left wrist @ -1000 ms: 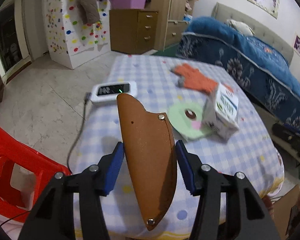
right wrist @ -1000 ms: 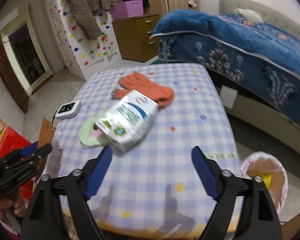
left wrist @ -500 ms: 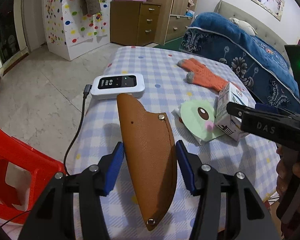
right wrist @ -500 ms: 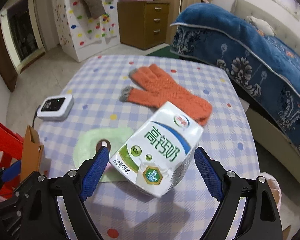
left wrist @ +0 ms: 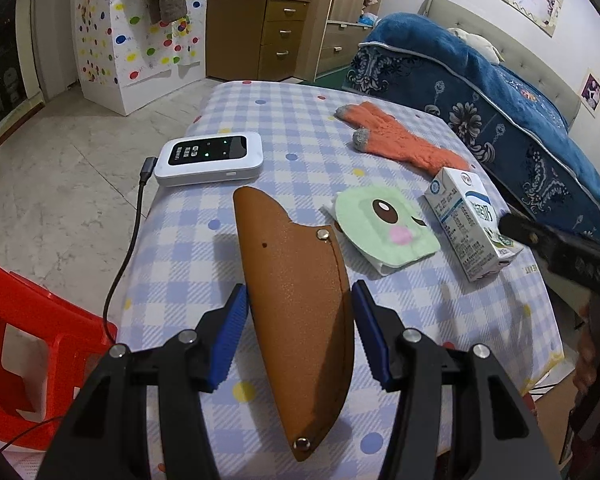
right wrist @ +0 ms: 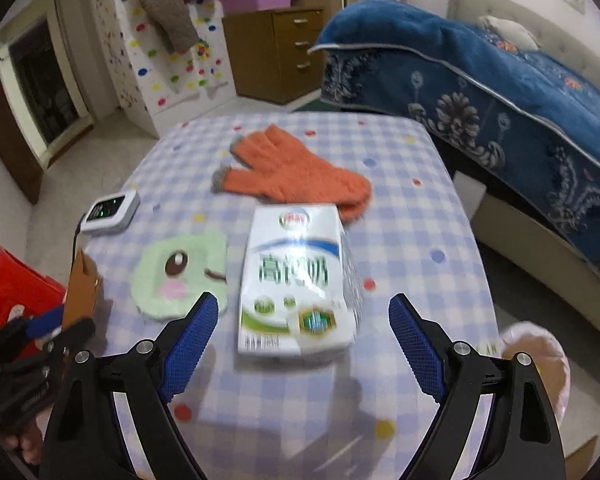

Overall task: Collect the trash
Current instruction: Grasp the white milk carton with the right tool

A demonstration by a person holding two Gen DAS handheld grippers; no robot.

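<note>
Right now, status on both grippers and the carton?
Left gripper shut on brown leather sheath. Right gripper open, straddling milk carton, pads clear. Carton lying on table; green pouch beside it.

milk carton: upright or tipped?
Tipped. The carton lies on its side on the table, front panel facing up, between the open right gripper pads.

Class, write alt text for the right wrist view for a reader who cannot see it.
An open tool reaches toward a milk carton lying on a checked tablecloth. Past the carton lies an orange glove, with a green pad to its left. A bin stands on the floor at right.
</note>
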